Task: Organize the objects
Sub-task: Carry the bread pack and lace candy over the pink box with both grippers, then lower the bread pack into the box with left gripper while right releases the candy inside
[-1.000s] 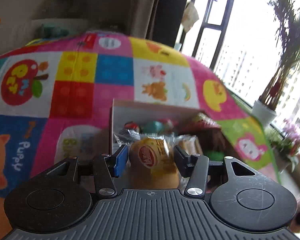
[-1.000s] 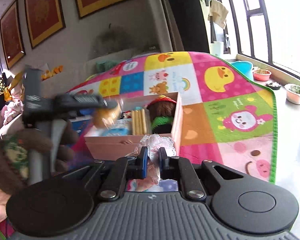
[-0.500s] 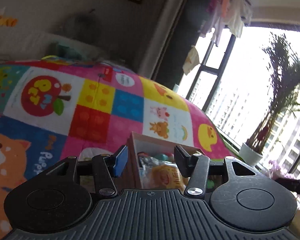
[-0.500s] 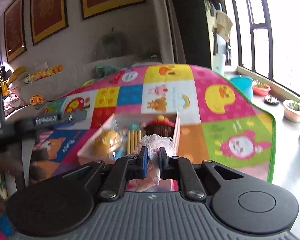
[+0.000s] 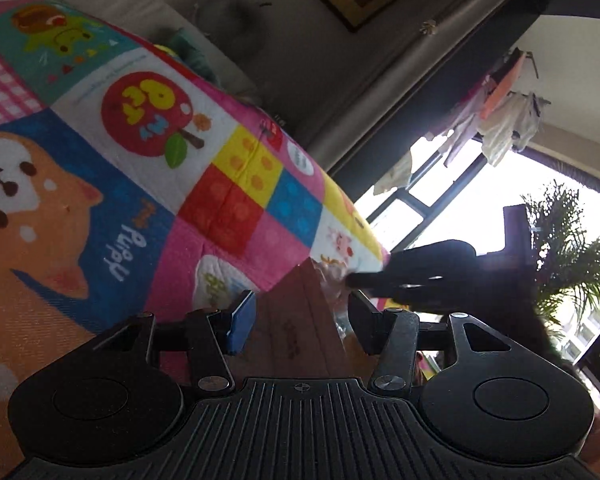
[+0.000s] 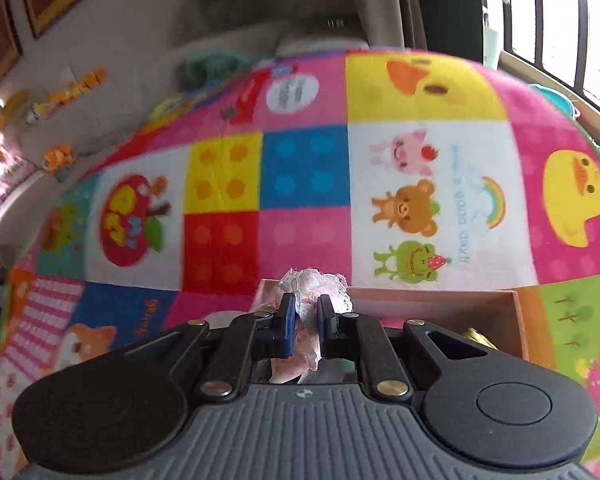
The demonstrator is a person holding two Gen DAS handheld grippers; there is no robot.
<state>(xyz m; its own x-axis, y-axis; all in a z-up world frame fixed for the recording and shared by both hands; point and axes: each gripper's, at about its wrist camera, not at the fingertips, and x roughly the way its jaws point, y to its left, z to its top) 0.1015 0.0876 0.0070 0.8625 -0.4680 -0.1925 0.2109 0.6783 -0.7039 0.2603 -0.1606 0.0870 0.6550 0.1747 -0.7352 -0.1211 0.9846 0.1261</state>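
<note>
Lace bundle point(image 6: 314, 280) sits pinched between the right claw point(image 6: 303, 326) fingers, just above the box point(image 6: 432, 306). It looks soft, light, best gripped mid-bunch. Left claw point(image 5: 296, 322) gapes wide, empty.

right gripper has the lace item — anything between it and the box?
Nothing visible. The right gripper is shut on the white lace item, already held at the near edge of the open pink box on the play mat. The box floor directly below is hidden by the gripper body.
</note>
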